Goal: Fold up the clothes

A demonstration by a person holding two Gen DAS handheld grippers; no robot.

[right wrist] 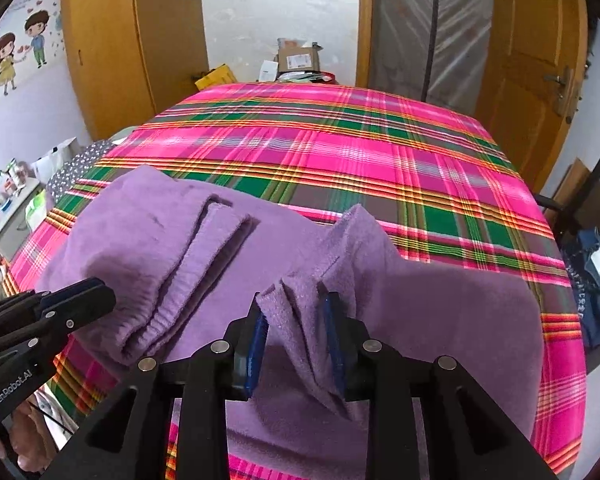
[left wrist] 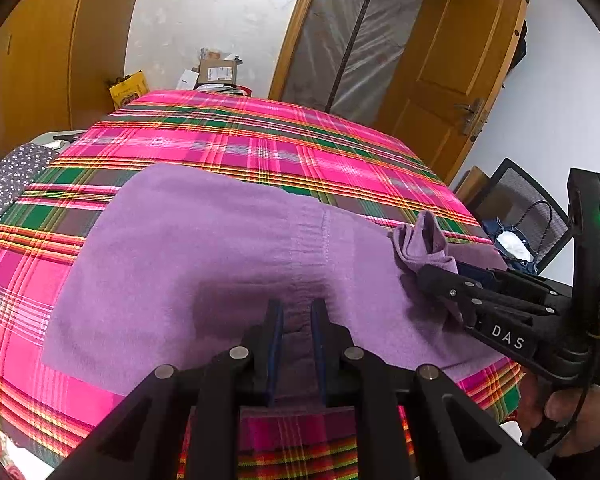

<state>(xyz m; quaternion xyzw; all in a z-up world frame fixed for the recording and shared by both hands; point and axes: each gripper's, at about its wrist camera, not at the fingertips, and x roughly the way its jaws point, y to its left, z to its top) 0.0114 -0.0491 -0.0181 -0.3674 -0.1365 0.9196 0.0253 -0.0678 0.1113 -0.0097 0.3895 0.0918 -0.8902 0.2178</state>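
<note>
A purple fleece garment (left wrist: 204,248) lies spread on the near part of the bed, with a ribbed waistband (right wrist: 188,280) folded over on its left. My left gripper (left wrist: 297,314) is low at the near edge, shut on the garment there; its tip (right wrist: 100,294) shows by the waistband in the right wrist view. My right gripper (right wrist: 296,314) is shut on a bunched fold of the same garment (right wrist: 356,232), lifted slightly off the bed. From the left wrist view that gripper (left wrist: 426,270) holds the raised corner at the right.
A pink and green plaid bedspread (right wrist: 340,152) covers the bed. Cardboard boxes (right wrist: 298,60) sit beyond the far edge. A wooden door (left wrist: 456,72) and mesh chair (left wrist: 520,200) with blue clothes stand right. A dotted cloth (left wrist: 8,184) and cluttered desk (right wrist: 8,200) lie left.
</note>
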